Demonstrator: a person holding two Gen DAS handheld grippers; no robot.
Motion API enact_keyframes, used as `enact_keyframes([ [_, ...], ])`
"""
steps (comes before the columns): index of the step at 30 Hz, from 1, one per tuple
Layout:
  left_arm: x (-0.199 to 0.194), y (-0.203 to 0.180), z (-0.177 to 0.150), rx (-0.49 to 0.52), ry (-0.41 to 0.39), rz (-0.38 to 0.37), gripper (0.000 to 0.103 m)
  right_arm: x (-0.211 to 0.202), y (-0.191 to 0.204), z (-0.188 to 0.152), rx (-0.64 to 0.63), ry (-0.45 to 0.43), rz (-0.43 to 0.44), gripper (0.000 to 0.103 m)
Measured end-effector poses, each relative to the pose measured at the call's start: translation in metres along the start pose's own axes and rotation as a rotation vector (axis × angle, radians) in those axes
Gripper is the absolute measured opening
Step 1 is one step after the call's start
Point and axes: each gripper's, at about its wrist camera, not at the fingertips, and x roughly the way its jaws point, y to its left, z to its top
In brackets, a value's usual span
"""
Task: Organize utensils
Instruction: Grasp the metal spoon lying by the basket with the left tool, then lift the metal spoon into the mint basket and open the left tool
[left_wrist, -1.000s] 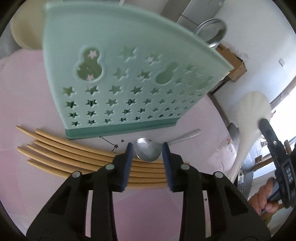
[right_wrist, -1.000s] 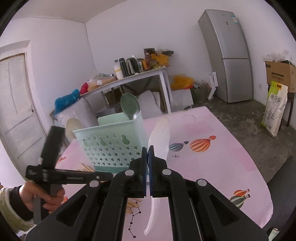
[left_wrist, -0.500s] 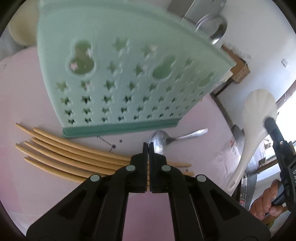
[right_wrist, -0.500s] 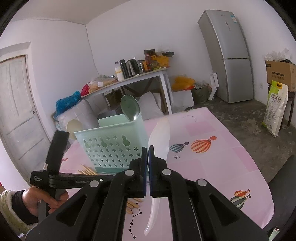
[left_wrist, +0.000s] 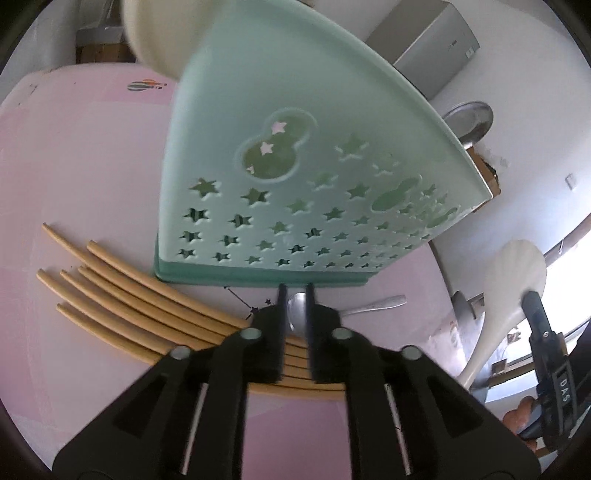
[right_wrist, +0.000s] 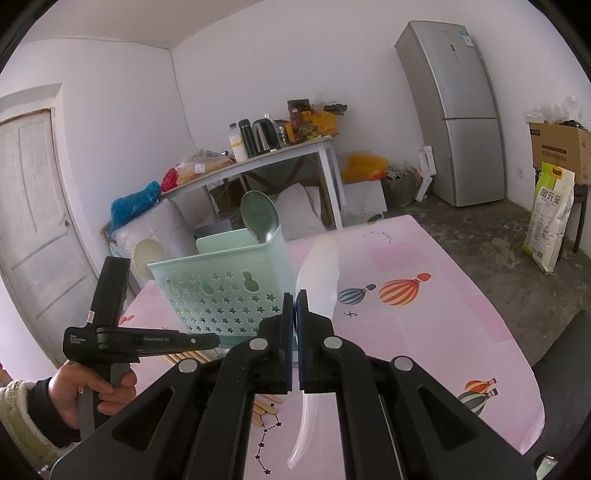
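Note:
My left gripper (left_wrist: 294, 290) hovers low over the pink table, its tips close to the base of the mint-green star-holed caddy (left_wrist: 295, 166). Its jaws are opening, a narrow gap between them. The bowl of a metal spoon (left_wrist: 297, 314) lying on the table shows in that gap, and the pads do not visibly press on it. Several wooden chopsticks (left_wrist: 129, 295) lie fanned out under the gripper. My right gripper (right_wrist: 294, 295) is shut on a white plastic spoon (right_wrist: 319, 273), held in the air to the right of the caddy (right_wrist: 221, 280).
A metal ladle (right_wrist: 258, 214) and a cream round-headed utensil (right_wrist: 147, 254) stand in the caddy. The pink balloon-print tablecloth (right_wrist: 424, 332) stretches right and toward me. A cluttered side table (right_wrist: 280, 155) and a fridge (right_wrist: 458, 110) stand behind.
The left jaws closed from wide open to fully shut, then parted slightly. The left gripper shifted sideways and rolled, now closer to the caddy's base. The right gripper and its white spoon stayed still.

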Motion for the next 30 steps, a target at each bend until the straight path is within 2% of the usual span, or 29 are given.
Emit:
enact_keyframes([
  [4, -0.007, -0.001, 0.001, 0.013, 0.002, -0.003, 0.022, -0.001, 0.000, 0.001, -0.001, 0.000, 0.001, 0.002],
  [6, -0.004, -0.003, 0.000, 0.029, 0.032, 0.027, 0.026, 0.000, 0.001, 0.001, -0.004, 0.001, 0.002, 0.002],
  [10, 0.016, -0.008, -0.003, 0.059, 0.123, 0.071, 0.026, -0.001, 0.003, 0.002, -0.013, 0.002, 0.002, 0.002],
  [14, 0.021, -0.016, -0.005, 0.101, 0.130, 0.100, 0.023, -0.003, 0.003, 0.003, -0.018, 0.001, -0.003, 0.002],
  [17, 0.022, -0.019, -0.008, 0.112, 0.126, 0.115, 0.010, -0.002, 0.002, 0.002, -0.014, 0.005, -0.003, 0.002],
  [19, 0.021, -0.016, -0.010, 0.102, 0.120, 0.107, 0.007, -0.001, 0.002, 0.002, -0.013, 0.007, -0.004, 0.002],
  [22, 0.029, -0.020, -0.016, 0.106, 0.084, 0.103, 0.005, -0.001, 0.002, 0.002, -0.015, 0.007, -0.006, 0.002],
  [24, 0.020, -0.027, -0.018, 0.137, 0.036, 0.093, 0.003, -0.003, 0.002, 0.002, -0.020, 0.003, -0.013, 0.002],
  [26, 0.014, -0.043, -0.023, 0.189, -0.015, 0.104, 0.002, -0.004, 0.003, 0.003, -0.022, -0.001, -0.019, 0.002],
  [30, -0.029, -0.074, -0.031, 0.342, -0.176, 0.165, 0.000, -0.007, 0.004, 0.004, -0.021, -0.011, -0.031, 0.002],
])
